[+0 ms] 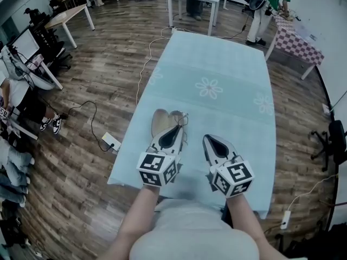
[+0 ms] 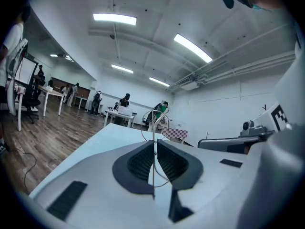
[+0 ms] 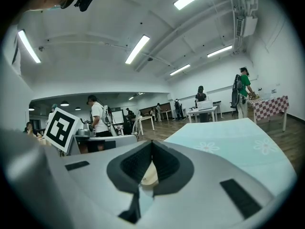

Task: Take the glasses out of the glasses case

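Head view shows open wooden floor on both sides of the table (image 1: 217, 58), with a power strip (image 1: 111, 141) by its near left corner. The table's near edge lies just under both grippers. At left, the left gripper (image 1: 179, 126) is clamped nearly closed on the thin wire glasses (image 2: 153, 123), over the open tan glasses case (image 1: 160, 121) on the cloth. At right, the right gripper (image 1: 207, 138) has its jaws meeting at the tips. A pale shape in the gap behind them cannot be identified.

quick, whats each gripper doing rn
Left gripper: closed on the wire-frame glasses.
Right gripper: jaws closed; a beige bit shows in the gap, cannot tell if held.
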`<act>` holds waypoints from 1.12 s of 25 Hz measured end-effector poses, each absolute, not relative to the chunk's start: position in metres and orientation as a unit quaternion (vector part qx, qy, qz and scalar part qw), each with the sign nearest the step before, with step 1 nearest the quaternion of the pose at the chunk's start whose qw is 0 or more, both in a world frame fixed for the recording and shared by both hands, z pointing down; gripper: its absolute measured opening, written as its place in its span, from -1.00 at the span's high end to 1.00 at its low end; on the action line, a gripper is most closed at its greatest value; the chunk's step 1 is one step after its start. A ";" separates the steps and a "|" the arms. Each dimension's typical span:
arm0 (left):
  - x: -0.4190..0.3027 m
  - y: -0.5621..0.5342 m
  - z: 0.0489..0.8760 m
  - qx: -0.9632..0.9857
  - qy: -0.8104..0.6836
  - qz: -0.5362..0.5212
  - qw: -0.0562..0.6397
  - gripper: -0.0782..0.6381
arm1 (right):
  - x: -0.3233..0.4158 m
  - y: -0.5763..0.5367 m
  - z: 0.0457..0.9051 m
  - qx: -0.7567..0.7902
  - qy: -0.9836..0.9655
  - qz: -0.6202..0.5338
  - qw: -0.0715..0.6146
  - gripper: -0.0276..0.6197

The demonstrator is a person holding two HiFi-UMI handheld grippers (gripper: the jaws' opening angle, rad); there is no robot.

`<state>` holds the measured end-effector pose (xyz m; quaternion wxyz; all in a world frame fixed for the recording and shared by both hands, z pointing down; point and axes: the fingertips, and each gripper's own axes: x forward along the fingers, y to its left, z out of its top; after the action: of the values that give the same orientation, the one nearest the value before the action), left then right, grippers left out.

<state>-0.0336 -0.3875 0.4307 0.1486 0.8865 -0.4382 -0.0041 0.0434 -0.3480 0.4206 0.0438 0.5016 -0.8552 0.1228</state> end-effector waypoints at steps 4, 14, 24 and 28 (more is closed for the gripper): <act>-0.035 -0.382 0.419 0.884 -0.452 -0.029 0.118 0.70 | 0.042 -0.345 0.415 0.501 -0.858 0.102 0.043 0.89; -0.034 -0.367 0.392 0.884 -0.459 -0.080 0.049 0.70 | 0.039 -0.338 0.399 0.492 -0.868 0.070 0.017 0.89; -0.033 -0.358 0.382 0.880 -0.466 -0.093 0.000 0.70 | 0.038 -0.335 0.393 0.492 -0.869 0.050 0.013 0.89; -0.031 -0.356 0.380 0.881 -0.465 -0.089 -0.004 0.70 | 0.043 -0.336 0.392 0.504 -0.863 0.045 0.016 0.89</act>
<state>-0.0306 -0.3565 0.3799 -0.0039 0.8809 -0.4648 -0.0892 0.0433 -0.3356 0.3921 0.0160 0.5037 -0.8626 0.0446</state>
